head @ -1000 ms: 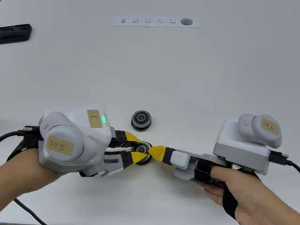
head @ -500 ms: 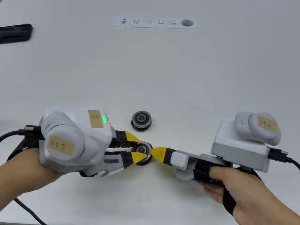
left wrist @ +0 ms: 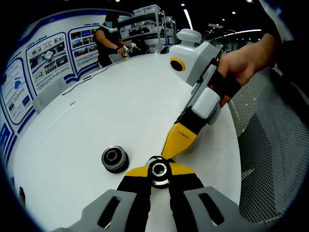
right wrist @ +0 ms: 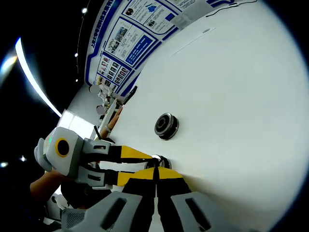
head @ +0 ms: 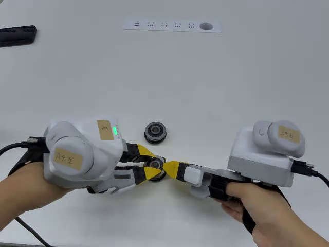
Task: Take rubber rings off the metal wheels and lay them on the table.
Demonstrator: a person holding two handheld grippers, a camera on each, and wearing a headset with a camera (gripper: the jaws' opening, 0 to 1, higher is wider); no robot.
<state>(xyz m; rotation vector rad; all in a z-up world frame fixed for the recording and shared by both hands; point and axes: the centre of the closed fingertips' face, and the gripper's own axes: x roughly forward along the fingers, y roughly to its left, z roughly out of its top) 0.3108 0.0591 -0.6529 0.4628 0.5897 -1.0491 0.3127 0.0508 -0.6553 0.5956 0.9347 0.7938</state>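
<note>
Nearest in the head view, two hands: left hand (head: 23, 188) wrapped around the left gripper (head: 148, 162), right hand (head: 259, 206) around the right gripper (head: 170, 168). Both held low over the white table (head: 231, 82), yellow tips meeting nose to nose in the lower middle of the view.

Left gripper (left wrist: 159, 170): jaws clamped on a small metal wheel (left wrist: 159, 172), one yellow tip on each side of it, with the wheel's bright hub facing the left gripper camera. Same held wheel (head: 155, 165) just visible between the tips from above, down at table level.

Right gripper (right wrist: 155, 170): jaws pressed flat together with no gap between them, tips touching the rim of the held wheel (right wrist: 161, 160). Cannot tell whether any rubber is pinched between them. From the left gripper view, the same right gripper (left wrist: 179, 137) coming in from the right, its tip against the far edge of the wheel.

A little farther back, a second metal wheel (head: 155, 131) standing apart on the table, black rubber ring around it, untouched by either gripper; also seen at (left wrist: 115, 158) and (right wrist: 166, 125).

Farthest away, a white power strip (head: 172, 24) lying flat, and a black object (head: 17, 36) at the upper left edge.
</note>
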